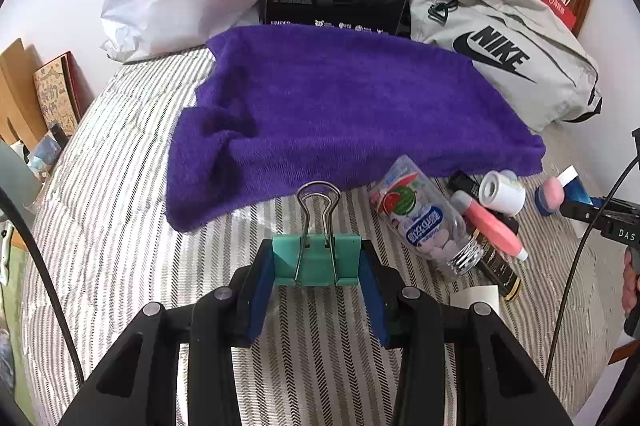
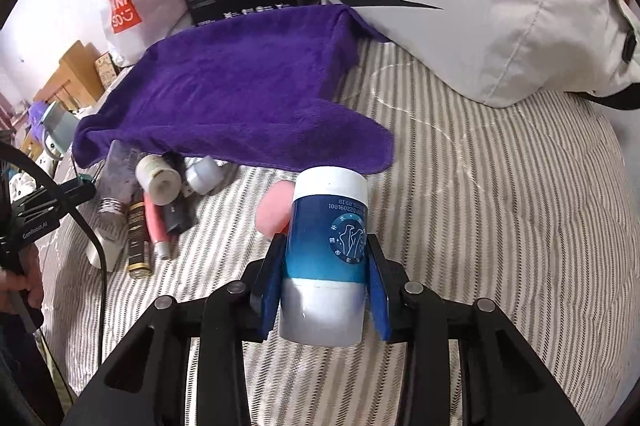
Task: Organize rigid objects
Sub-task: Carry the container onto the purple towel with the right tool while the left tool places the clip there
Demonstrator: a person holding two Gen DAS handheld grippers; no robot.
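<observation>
The left tool (image 1: 316, 262) is shut on a green clip (image 1: 316, 260), pinching its flat sides, with the wire loops pointing away toward the purple towel (image 1: 340, 106). The right tool (image 2: 324, 290) squeezes a blue and white tube (image 2: 326, 258), a smooth round can shape whose long way runs straight out from the tool.

The pile (image 1: 460, 218) of hard things (a clear bottle, a white roll, a pink stick) lies on the striped bed (image 1: 120, 226), by the towel's near edge. It sits to the right of the clip and to the left of the tube, so both hands are near it; I think the clip has the shorter way to go
</observation>
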